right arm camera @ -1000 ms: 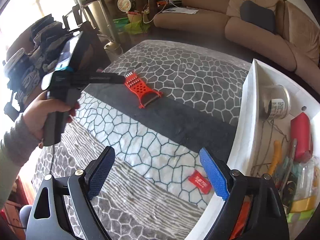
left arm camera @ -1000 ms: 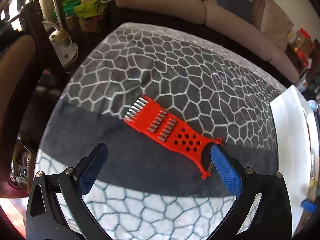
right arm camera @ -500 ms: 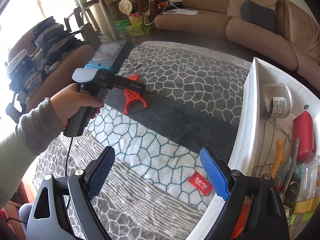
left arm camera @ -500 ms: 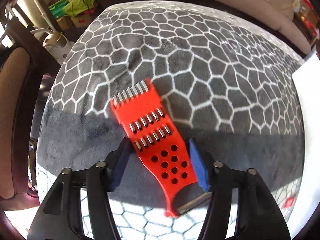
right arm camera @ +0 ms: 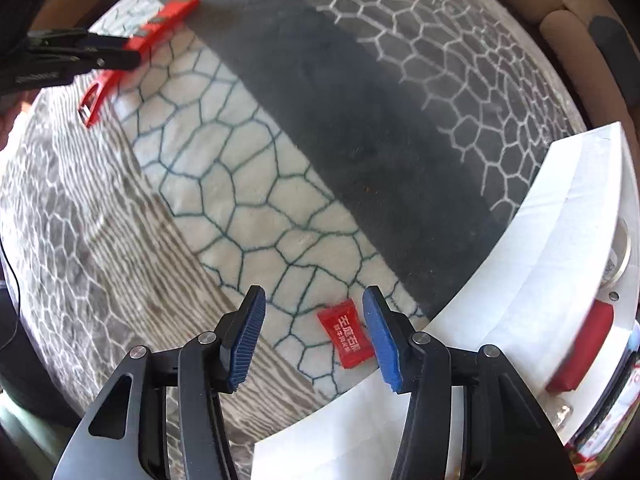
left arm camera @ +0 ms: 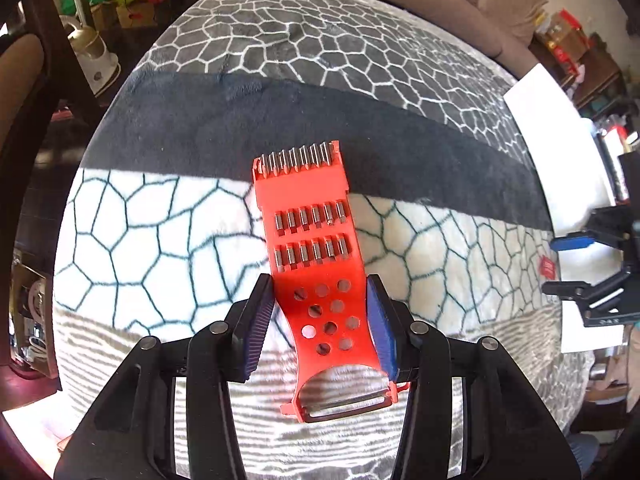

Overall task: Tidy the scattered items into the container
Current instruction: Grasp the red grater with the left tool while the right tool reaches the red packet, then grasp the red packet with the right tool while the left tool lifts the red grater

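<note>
My left gripper is shut on a red plastic bit holder with rows of metal bits, held above the patterned blanket. It also shows in the right wrist view, top left, in the left gripper. My right gripper is open, low over the blanket, with a small red sachet between its fingers, close to the right pad. The white container lies just right of it, holding a red case and a tape roll.
The blanket covers the table in grey, dark and white honeycomb bands. A brown sofa stands behind. Cluttered boxes and a white appliance stand off the far left edge. The right gripper shows at the right edge of the left wrist view.
My left gripper closed on the red bit holder and lifted it toward the near side. My right gripper dropped down to the red sachet and narrowed its opening.
</note>
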Available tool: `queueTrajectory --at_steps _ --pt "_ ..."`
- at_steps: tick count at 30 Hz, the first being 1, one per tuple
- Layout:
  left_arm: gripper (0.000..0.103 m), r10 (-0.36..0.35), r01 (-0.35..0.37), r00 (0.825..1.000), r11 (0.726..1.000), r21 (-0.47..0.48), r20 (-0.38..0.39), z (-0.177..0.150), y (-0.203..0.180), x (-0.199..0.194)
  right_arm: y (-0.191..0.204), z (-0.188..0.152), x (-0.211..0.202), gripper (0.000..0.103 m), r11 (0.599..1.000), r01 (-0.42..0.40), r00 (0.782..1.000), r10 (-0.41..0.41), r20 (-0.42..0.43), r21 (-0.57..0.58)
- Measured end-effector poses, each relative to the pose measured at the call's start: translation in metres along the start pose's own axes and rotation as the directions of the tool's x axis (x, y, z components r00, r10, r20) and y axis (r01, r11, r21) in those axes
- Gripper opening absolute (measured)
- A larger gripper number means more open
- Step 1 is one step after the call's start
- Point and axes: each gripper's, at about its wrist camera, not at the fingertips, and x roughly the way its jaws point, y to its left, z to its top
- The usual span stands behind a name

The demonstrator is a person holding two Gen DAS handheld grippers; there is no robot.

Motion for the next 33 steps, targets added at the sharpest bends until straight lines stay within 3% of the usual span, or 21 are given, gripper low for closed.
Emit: queueTrajectory --at_steps 3,9,11,12,14,17,21,28,30,33 --pt "0.043 -0.007 0.007 1.000 1.000 0.025 0.002 -0.002 -0.004 -0.002 0.004 0.000 0.024 0.052 0.996 0.031 0.993 -0.041 -0.114 -0.083" --pt "0.043 0.056 -0.057 0.998 0.994 0.090 0.013 0.005 -0.010 0.000 -0.009 -0.008 0.028 0.051 0.993 -0.002 0.987 -0.016 -0.158 -0.116" --pt "0.043 0.080 -0.082 0.997 0.991 0.110 0.021 0.006 -0.015 0.003 -0.009 -0.014 0.027 0.032 0.992 -0.040 0.989 0.023 -0.146 -0.116" --pt "0.044 0.086 -0.088 0.996 0.989 0.115 0.027 0.005 -0.017 0.003 -0.007 -0.018 0.025 0.029 0.991 -0.052 0.990 0.035 -0.134 -0.124" --pt "0.043 0.080 -0.084 0.996 0.990 0.114 0.037 0.004 -0.016 0.002 -0.005 -0.026 0.022 0.022 0.989 -0.051 0.994 0.037 -0.105 -0.137" --pt "0.043 0.037 -0.040 0.999 0.996 0.074 0.039 -0.001 -0.010 -0.004 -0.008 -0.038 0.012 0.021 0.994 -0.054 0.998 0.049 -0.045 -0.098" --pt "0.043 -0.027 0.026 0.998 0.999 0.019 0.060 -0.005 -0.006 -0.025 -0.017 -0.060 -0.019 0.021 0.994 -0.113 0.988 0.113 0.104 -0.006" --pt "0.043 -0.094 0.092 0.986 0.996 0.023 0.136 -0.001 -0.035 -0.091 -0.036 -0.104 -0.088 0.021 0.959 -0.259 0.914 0.204 0.351 0.116" --pt "0.043 -0.104 0.097 0.982 0.994 0.057 0.155 0.000 -0.058 -0.110 -0.033 -0.099 -0.113 0.021 0.948 -0.283 0.893 0.205 0.400 0.147" --pt "0.043 -0.149 0.131 0.974 0.985 0.111 0.171 0.005 -0.105 -0.130 -0.049 -0.118 -0.139 0.021 0.931 -0.294 0.868 0.166 0.468 0.215"
